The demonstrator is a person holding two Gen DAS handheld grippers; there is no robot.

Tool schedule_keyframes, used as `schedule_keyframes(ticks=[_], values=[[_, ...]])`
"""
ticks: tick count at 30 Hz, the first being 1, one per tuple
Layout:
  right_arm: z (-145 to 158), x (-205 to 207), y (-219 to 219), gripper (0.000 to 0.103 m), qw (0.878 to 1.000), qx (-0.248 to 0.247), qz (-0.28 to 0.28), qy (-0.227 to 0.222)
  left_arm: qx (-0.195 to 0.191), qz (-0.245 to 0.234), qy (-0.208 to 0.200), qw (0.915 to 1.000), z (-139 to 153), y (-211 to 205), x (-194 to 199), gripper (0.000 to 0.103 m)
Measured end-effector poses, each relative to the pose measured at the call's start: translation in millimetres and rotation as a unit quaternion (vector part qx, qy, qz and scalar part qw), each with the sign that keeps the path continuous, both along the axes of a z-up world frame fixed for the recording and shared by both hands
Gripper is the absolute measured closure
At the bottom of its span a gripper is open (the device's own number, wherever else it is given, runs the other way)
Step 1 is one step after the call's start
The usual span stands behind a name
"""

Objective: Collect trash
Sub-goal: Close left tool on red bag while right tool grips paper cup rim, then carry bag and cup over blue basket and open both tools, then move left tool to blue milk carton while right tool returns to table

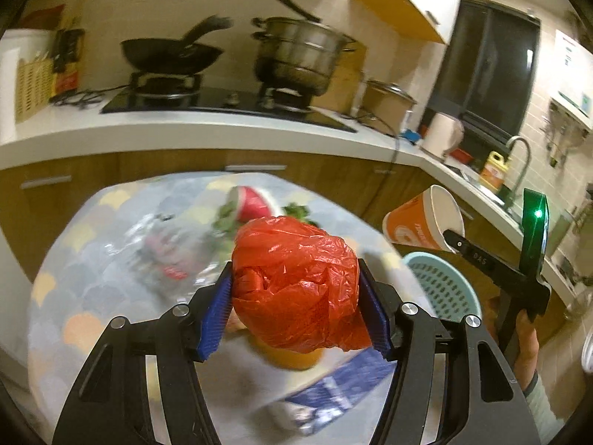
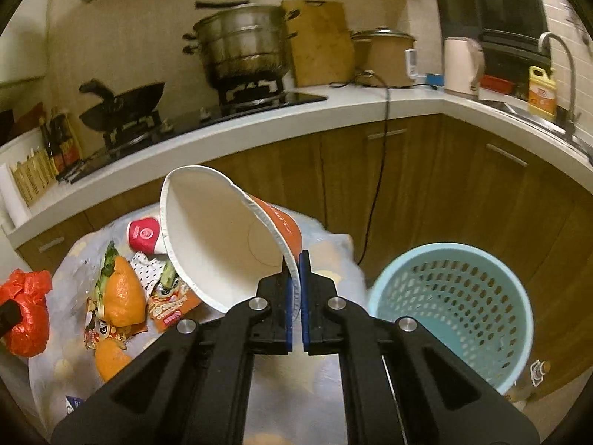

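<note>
The left gripper is clamping its blue pads on a crumpled red plastic bag, which is bulging out between them above the small round table. The right gripper is pinching its jaws tight on the rim of an orange paper noodle cup — the cup is tilting, its white inside facing the right wrist camera. Just to the right of that gripper, a pale blue perforated wastebasket is standing on the floor beside the table. On the table's patterned cloth, orange peels, snack wrappers and a small red-and-white container are lying close together. Beyond — a white counter is carrying a wok and a steel steamer pot on the hob.
</note>
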State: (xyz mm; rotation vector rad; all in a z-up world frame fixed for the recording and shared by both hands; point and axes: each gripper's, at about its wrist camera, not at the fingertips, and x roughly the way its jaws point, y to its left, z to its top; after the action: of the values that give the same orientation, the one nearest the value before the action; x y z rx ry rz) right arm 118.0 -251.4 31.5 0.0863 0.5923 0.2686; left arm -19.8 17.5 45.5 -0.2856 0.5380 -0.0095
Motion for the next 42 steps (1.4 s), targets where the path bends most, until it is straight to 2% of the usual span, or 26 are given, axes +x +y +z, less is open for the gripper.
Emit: schedule_keyframes(ticks=[8,13,19,30,35,38,40,42], values=[[-7.1,-10.0,-78.3,0.101,0.997,-0.007,-0.080,-0.001,0.004,-0.070,0.001,0.9976,4.0,-74.8,33.2,0.043],[-37.9,-6.7,-135.3,0.101,0.990,-0.011,-0.139,0.031,-0.002,-0.126,0.013,0.9919,-1.7,-136.1,63.1,0.043],[-77.4,-5.8,-180.7,0.101,0.982,-0.001,-0.171,0.077,0.009,-0.182,0.044,0.9822,-25.7,-215.2,106.1,0.043],[-123.9,14.0,-208.7,0.101,0.971,0.038,-0.172,0.159,0.001,-0.199,0.121,0.9725,-89.4,-275.5,172.4,0.043],[-134.2,17.7,-211.0,0.100,0.966,0.044,-0.168,0.190,0.001,-0.213,0.154,0.9648,-114.5,-287.9,187.4,0.038],[-135.0,14.6,-210.3,0.091,0.965,0.042,-0.166,0.198,0.001,-0.215,0.166,0.9623,-121.7,-287.6,189.0,0.033],[-134.3,11.4,-211.0,0.067,0.965,0.045,-0.167,0.197,-0.003,-0.215,0.166,0.9625,-121.7,-285.8,188.7,0.029],[-130.3,6.2,-210.7,0.057,0.966,0.040,-0.172,0.187,-0.004,-0.211,0.163,0.9639,-120.4,-283.3,187.5,0.026]])
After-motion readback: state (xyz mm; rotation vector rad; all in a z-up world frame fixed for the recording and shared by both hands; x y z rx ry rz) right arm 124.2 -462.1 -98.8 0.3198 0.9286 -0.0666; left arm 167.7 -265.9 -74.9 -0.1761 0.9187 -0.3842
